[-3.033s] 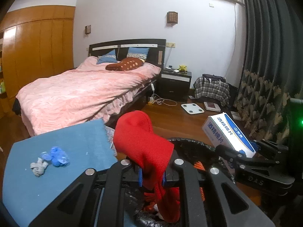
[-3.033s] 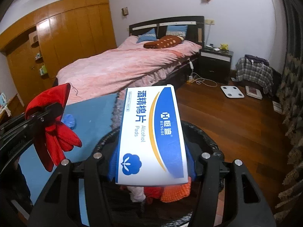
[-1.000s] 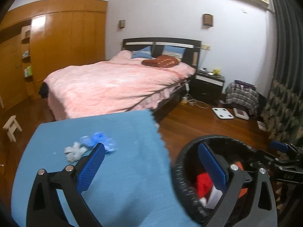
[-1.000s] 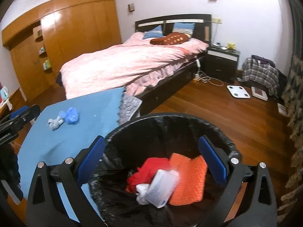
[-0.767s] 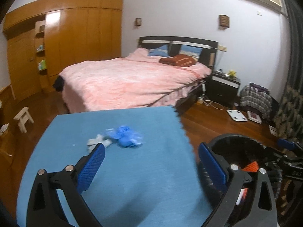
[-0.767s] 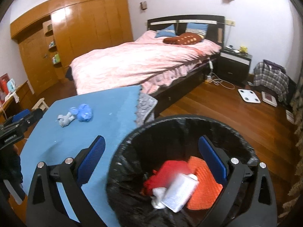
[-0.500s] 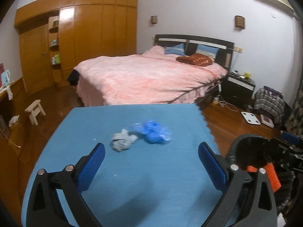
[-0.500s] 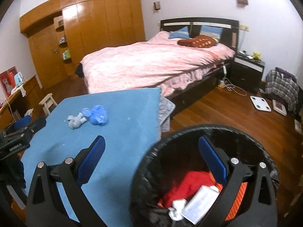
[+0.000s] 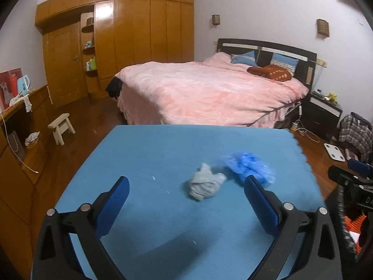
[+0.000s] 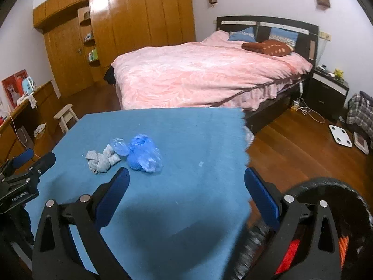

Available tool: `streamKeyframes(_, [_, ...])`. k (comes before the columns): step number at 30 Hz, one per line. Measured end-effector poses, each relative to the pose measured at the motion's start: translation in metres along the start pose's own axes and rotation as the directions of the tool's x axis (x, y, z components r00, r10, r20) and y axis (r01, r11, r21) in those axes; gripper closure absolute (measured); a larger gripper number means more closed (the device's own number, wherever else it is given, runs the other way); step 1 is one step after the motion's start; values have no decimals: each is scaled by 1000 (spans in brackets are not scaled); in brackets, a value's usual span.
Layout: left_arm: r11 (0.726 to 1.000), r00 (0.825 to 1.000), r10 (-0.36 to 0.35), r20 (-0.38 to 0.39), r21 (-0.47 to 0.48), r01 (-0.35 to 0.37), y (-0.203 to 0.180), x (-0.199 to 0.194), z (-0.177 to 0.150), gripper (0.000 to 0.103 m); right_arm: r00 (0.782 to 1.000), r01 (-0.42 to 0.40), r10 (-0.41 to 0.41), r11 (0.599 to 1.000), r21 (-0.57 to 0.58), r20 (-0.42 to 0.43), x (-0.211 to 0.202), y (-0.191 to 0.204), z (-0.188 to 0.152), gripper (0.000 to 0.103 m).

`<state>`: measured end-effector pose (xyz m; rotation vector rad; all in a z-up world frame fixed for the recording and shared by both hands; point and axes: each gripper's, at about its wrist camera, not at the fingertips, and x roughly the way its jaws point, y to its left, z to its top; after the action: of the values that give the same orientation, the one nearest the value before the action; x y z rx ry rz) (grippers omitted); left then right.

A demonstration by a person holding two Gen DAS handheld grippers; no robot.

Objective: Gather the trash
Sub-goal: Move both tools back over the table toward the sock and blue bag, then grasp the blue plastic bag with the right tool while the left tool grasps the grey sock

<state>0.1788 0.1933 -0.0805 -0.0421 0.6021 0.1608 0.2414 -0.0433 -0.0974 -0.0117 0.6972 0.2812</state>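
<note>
Two pieces of trash sit on the blue mat (image 9: 144,154), both toward its right half as seen from the left wrist: a crumpled grey rag (image 9: 205,184) and a bunched blue plastic wad (image 9: 249,166) just beside it, on the side nearer the mat's zigzag edge. In the right wrist view the rag (image 10: 101,159) and the blue wad (image 10: 143,155) lie close together, edges about touching, with a small clear-blue crumple (image 10: 120,147) tucked between them at the far side. Left gripper (image 9: 186,196) is released, jaws spread wide, holding nothing, hovering over the mat with the rag roughly centred between its blue pads (image 9: 261,205); contact with the mat can't be judged. Right gripper (image 10: 186,194) is also released and empty, jaws wide, over the mat's near right part, the trash off to its left and further out. Black trash bin (image 10: 326,191) stands off the mat's right edge, low in the right wrist view, partly behind the right finger; red and orange stuff shows inside, blurred. In the left wrist view the right gripper (image 9: 354,172) shows at the far right edge, beyond the mat. Past the mat's far edge is a bed (image 9: 209,93) with a pink cover; a small wooden stool (image 9: 61,127) stands on the floor left of the mat.
</note>
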Motion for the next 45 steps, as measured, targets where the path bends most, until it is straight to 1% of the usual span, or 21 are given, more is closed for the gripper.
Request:
streamKeyframes(7, [999, 999, 28, -43, -24, -29, 20, 36, -3, 6, 999, -21, 18, 999, -48, -51, 56, 24, 7, 7])
streamKeyframes(11, [999, 998, 33, -62, -29, -35, 26, 49, -8, 6, 996, -25, 21, 999, -46, -82, 86, 32, 9, 7])
streamKeyframes(16, [999, 996, 33, -84, -30, -35, 28, 63, -12, 6, 993, -32, 27, 998, -49, -115, 113, 41, 11, 7])
streamKeyframes(22, [999, 995, 34, -98, -35, -37, 34, 72, -15, 6, 989, -59, 50, 997, -59, -143, 134, 55, 15, 7])
streamKeyframes(31, [998, 993, 43, -106, -51, -48, 45, 76, -15, 6, 977, -89, 73, 993, -72, -199, 148, 64, 5, 7])
streamKeyframes(32, [997, 993, 43, -107, -52, -49, 45, 76, -15, 6, 976, -98, 82, 992, -75, -200, 147, 65, 5, 9])
streamKeyframes(33, [997, 993, 43, -108, -54, -49, 45, 76, -15, 6, 975, -109, 92, 991, -75, -203, 148, 65, 4, 18])
streamKeyframes(35, [997, 993, 42, -109, -55, -48, 45, 77, -15, 6, 968, -137, 119, 988, -71, -219, 149, 66, 4, 32])
streamKeyframes(37, [997, 993, 39, -110, -55, -45, 44, 77, -15, 6, 966, -153, 133, 985, -77, -221, 148, 67, 4, 43])
streamKeyframes(38, [998, 993, 35, -111, -56, -42, 43, 76, -14, 6, 964, -165, 144, 983, -78, -225, 147, 68, 4, 53])
streamKeyframes(39, [998, 993, 33, -111, -56, -39, 42, 77, -14, 6, 962, -172, 151, 982, -78, -228, 145, 67, 3, 59])
streamKeyframes(42, [998, 993, 17, -114, -54, -24, 36, 79, -12, 6, 962, -178, 157, 981, -74, -225, 141, 63, 2, 63])
streamKeyframes(45, [999, 993, 0, -117, -47, -5, 27, 82, -12, 6, 967, -157, 144, 987, -46, -210, 135, 52, 1, 63])
